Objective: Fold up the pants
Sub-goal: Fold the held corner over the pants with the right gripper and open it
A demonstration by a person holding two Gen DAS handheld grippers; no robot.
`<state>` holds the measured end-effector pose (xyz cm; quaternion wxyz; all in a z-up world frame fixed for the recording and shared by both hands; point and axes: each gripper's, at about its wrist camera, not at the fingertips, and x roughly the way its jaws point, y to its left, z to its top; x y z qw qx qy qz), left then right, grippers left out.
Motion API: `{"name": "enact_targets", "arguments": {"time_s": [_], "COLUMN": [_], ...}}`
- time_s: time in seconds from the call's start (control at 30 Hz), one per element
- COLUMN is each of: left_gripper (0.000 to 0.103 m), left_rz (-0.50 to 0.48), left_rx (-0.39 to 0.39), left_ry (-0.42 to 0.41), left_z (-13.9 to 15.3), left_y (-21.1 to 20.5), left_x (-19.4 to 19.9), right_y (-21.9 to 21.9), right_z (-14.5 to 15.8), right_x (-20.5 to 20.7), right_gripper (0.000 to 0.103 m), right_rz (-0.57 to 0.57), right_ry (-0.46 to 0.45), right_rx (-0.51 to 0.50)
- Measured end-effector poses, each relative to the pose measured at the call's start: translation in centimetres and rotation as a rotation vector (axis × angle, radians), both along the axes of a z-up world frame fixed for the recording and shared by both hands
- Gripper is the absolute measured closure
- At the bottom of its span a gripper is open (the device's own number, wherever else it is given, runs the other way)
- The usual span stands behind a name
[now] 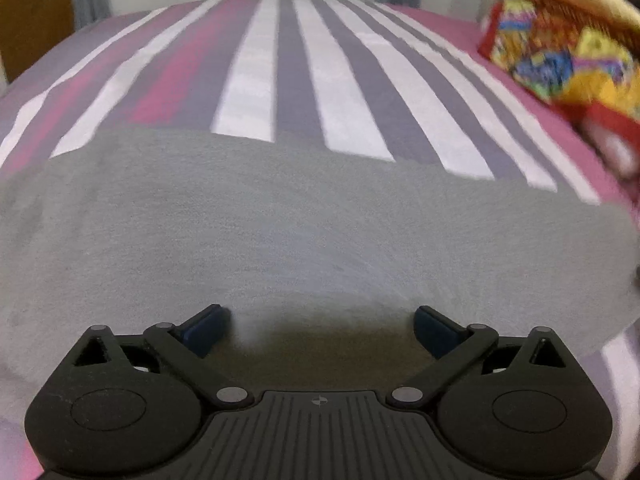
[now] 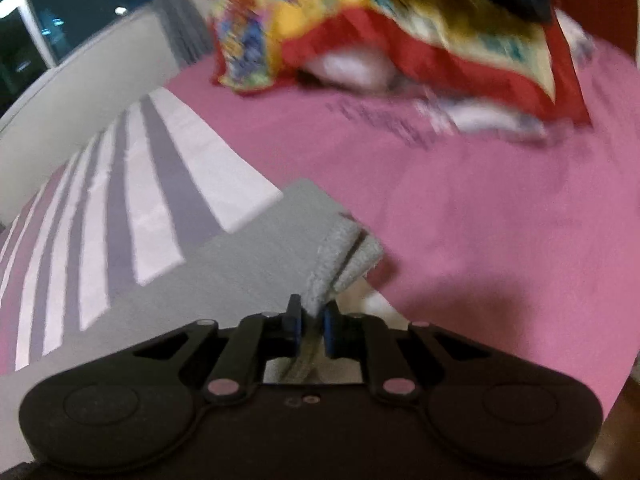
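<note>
Grey pants point(image 1: 304, 232) lie spread flat across a striped bed cover, filling the middle of the left wrist view. Just above them my left gripper point(image 1: 322, 324) stands wide open, its blue pads apart with nothing between them. In the right wrist view the pants point(image 2: 240, 264) run off to the left, and their ribbed end point(image 2: 344, 256) is lifted and bunched. My right gripper point(image 2: 311, 322) is shut on that edge of the grey fabric, which passes between the blue pads.
The bed cover point(image 1: 280, 76) has white, grey and pink stripes, turning plain pink point(image 2: 500, 216) to the right. A bright red-and-yellow patterned cloth heap point(image 2: 400, 32) lies at the far right of the bed. A wall and dark window point(image 2: 60, 12) stand beyond.
</note>
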<state>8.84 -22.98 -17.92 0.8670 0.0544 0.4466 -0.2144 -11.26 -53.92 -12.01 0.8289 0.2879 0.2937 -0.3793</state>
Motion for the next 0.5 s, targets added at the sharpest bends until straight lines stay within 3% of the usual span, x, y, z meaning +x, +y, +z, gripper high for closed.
{"name": "enact_targets", "arguments": {"time_s": [0.17, 0.3, 0.5], "left_gripper": [0.003, 0.003, 0.003], "left_rz": [0.083, 0.186, 0.311], "left_rx": [-0.036, -0.021, -0.01], "left_ry": [-0.033, -0.031, -0.025], "left_z": [1.5, 1.5, 1.0], "left_y": [5.3, 10.5, 17.3], "left_x": [1.2, 2.3, 2.2], "right_y": [4.8, 10.8, 21.2], "right_z": [4.2, 6.5, 5.2], "right_x": [3.8, 7.8, 13.0], "right_gripper": [0.093, 0.093, 0.093], "right_rz": [0.16, 0.342, 0.626], "right_ry": [-0.065, -0.108, -0.132], "right_rx": [-0.104, -0.155, -0.108]}}
